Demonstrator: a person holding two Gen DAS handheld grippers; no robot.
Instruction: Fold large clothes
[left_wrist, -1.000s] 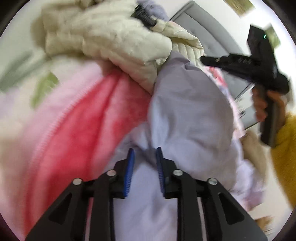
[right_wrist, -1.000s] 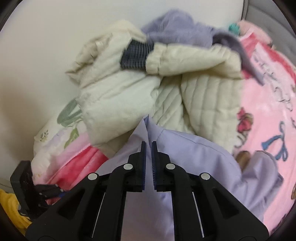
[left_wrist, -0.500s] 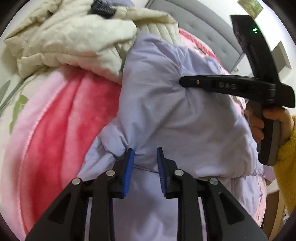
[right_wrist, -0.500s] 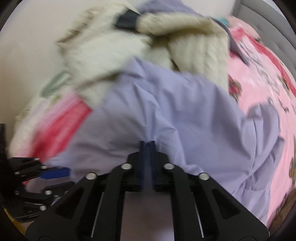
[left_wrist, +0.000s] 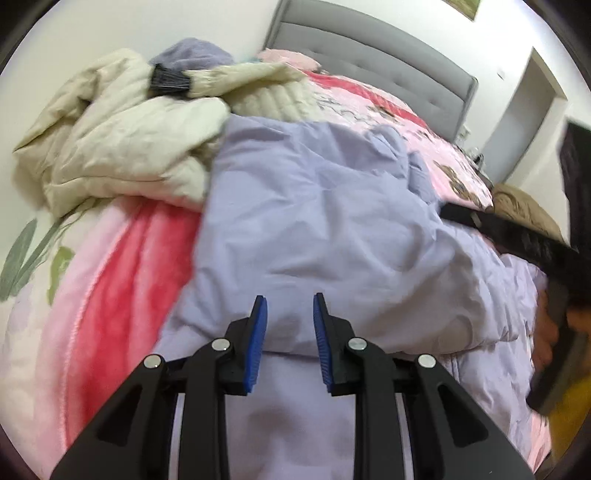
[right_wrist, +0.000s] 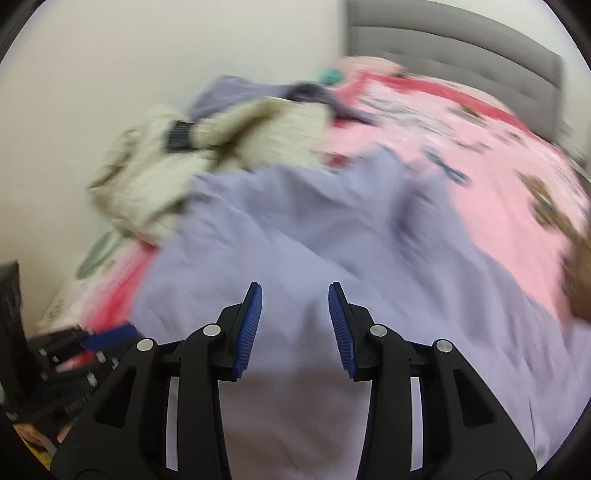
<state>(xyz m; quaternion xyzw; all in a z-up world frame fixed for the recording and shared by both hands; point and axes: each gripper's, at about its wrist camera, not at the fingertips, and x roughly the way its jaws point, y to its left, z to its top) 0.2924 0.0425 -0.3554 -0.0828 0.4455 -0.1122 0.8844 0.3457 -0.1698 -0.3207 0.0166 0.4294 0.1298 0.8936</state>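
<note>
With both the left hand-held gripper (left_wrist: 287, 317) and right hand-held gripper (right_wrist: 294, 310) parted and empty, the crumpled lilac padded jacket (left_wrist: 314, 221) may slump unevenly, spoiling the fold.

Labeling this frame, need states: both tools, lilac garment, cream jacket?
Left tool: open, fabric between pads, not clamped.
Right tool: open, holds nothing.
Lilac garment: spread on bed, rumpled, unfolded.
Cream jacket: crumpled heap, unfolded, beside lilac garment.
</note>
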